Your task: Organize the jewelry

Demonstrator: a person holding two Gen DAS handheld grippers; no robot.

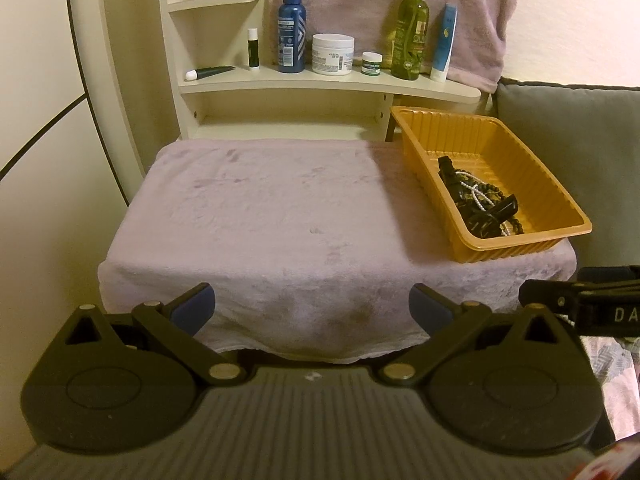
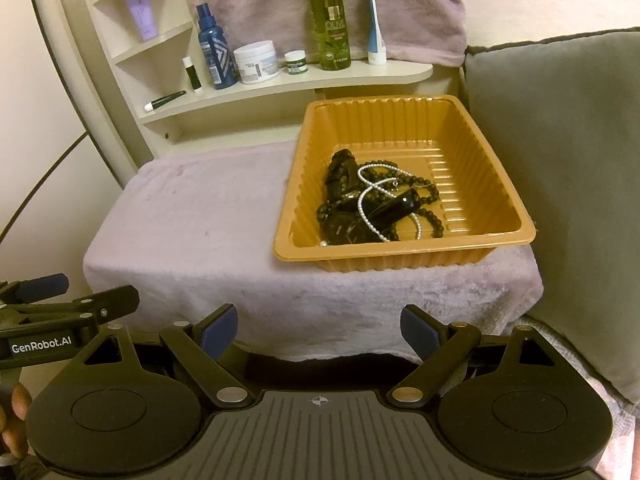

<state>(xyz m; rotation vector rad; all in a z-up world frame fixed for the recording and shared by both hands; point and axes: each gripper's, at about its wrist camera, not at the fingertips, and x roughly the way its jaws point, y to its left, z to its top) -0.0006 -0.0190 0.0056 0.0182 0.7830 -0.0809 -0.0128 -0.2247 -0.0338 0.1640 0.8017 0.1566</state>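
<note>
L gripper (image 1: pixel 312 308) is spread wide, nothing btwn its blue pads (image 1: pixel 196 306), held just short of the near edge of the pink towel (image 1: pixel 260 216) covering the table. In the right wrist view its side reads "GenRobot.AI".

Shelf (image 1: pixel 320 84) behind, L to R: dark tube (image 1: pixel 210 73) lying flat w/ white cap, small lip-balm stick (image 1: pixel 253 48), blue spray bottle (image 1: pixel 292 28), white jar (image 1: pixel 333 54) w/ print too small to read, small green-label pot (image 1: pixel 372 63), green spray bottle (image 2: pixel 330 24) marked "OLIVE", blue-white tube (image 1: pixel 444 42) standing cap-down. Lilac tube (image 2: pixel 140 10) on a higher shelf.

Orange ribbed tray (image 2: pixel 400 120) sits on the towel's R side. Inside, tangled together: black watch (image 2: pixel 342 176), white pearl strand (image 2: pixel 370 194), black bead strand (image 2: pixel 430 216).

R gripper (image 2: pixel 319 330) also wide apart, holding nothing, near the table's front edge, well short of the tray. Its arm in the left wrist view shows "DA", rest cut off. Grey cushion (image 2: pixel 560 160) far R.
</note>
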